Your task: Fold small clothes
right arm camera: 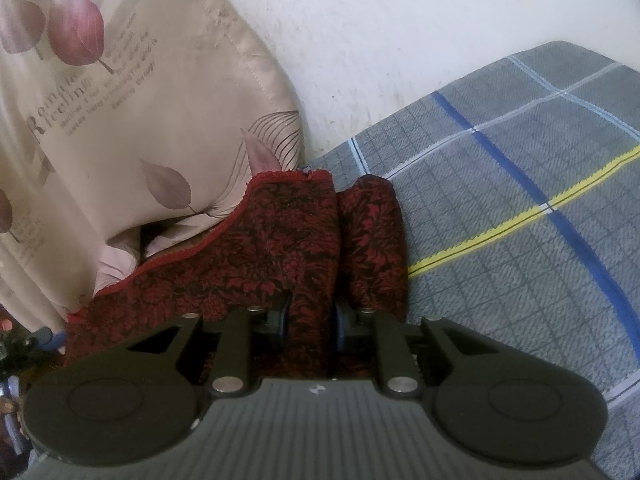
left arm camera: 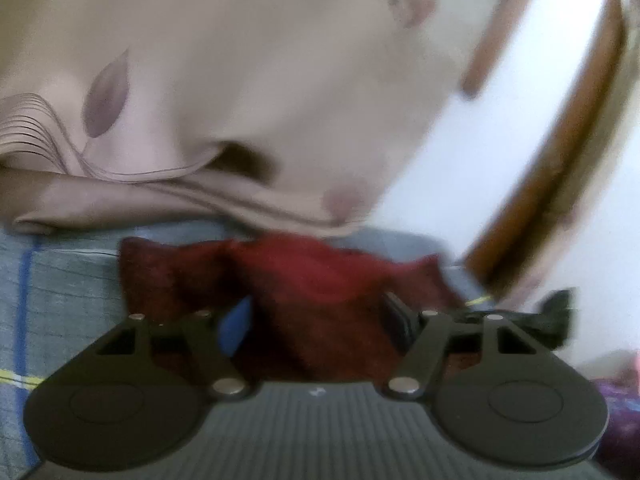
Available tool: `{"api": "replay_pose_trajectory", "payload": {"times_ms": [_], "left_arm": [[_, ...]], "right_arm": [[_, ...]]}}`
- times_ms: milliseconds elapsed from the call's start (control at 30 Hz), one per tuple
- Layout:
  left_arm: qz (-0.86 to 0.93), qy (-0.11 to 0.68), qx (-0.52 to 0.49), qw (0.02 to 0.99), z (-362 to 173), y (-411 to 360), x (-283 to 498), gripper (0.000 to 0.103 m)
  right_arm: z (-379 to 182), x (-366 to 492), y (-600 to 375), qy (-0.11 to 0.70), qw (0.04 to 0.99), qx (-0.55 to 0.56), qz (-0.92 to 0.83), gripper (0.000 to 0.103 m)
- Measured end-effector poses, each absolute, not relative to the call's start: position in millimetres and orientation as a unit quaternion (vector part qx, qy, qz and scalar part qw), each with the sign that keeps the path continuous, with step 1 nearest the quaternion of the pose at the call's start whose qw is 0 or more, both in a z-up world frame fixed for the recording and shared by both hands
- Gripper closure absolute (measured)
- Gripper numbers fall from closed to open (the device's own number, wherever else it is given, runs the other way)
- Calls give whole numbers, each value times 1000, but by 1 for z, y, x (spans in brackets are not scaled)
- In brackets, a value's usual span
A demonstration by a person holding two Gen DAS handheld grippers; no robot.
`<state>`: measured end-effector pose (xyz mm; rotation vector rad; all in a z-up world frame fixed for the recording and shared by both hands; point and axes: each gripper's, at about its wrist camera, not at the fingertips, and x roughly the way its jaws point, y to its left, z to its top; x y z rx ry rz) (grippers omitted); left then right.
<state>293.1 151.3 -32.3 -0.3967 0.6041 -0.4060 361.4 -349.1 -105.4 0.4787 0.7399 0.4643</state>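
Observation:
The small garment is dark red with a black floral pattern and a red lace edge. It lies bunched on the grey plaid bed sheet. My right gripper is shut on a narrow fold of it, and the cloth runs up between the two pads. The left wrist view is blurred; there the same garment spreads out ahead of my left gripper. That gripper's jaws stand wide apart with cloth lying between them, and the pads do not press on it.
A beige leaf-printed pillow leans against the white wall right behind the garment and overhangs it. A brown wooden frame stands to the right. The plaid sheet stretches away on both sides.

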Motion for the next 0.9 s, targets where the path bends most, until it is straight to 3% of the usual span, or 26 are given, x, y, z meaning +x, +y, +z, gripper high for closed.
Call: {"api": "replay_pose_trajectory", "payload": {"times_ms": [33, 67, 100, 133, 333, 500, 700, 800, 867, 900], "left_arm": [[-179, 294, -193, 919, -32, 150, 297, 48], [-174, 289, -200, 920, -30, 149, 299, 84], [-161, 283, -201, 924, -25, 147, 298, 95], [-145, 270, -205, 930, -16, 145, 297, 95], [-68, 187, -202, 959, 40, 141, 302, 93], [56, 204, -205, 956, 33, 174, 309, 94], [-57, 231, -275, 932, 4, 199, 280, 90], [-126, 287, -244, 918, -7, 182, 262, 72], [-163, 326, -233, 901, -19, 169, 251, 39], [-173, 340, -233, 895, -25, 163, 248, 37]], "right_arm": [[-106, 361, -349, 355, 878, 231, 224, 80], [-106, 361, -349, 354, 878, 232, 224, 80], [-106, 361, -350, 354, 877, 233, 225, 80], [-106, 360, -350, 354, 877, 234, 225, 80], [-106, 361, -351, 353, 875, 242, 228, 79], [-106, 359, -353, 351, 874, 249, 227, 79], [-107, 359, -354, 351, 872, 254, 229, 78], [-107, 359, -355, 351, 870, 258, 229, 78], [-108, 358, -356, 351, 869, 260, 231, 76], [-107, 358, -355, 350, 870, 260, 231, 76]]}}
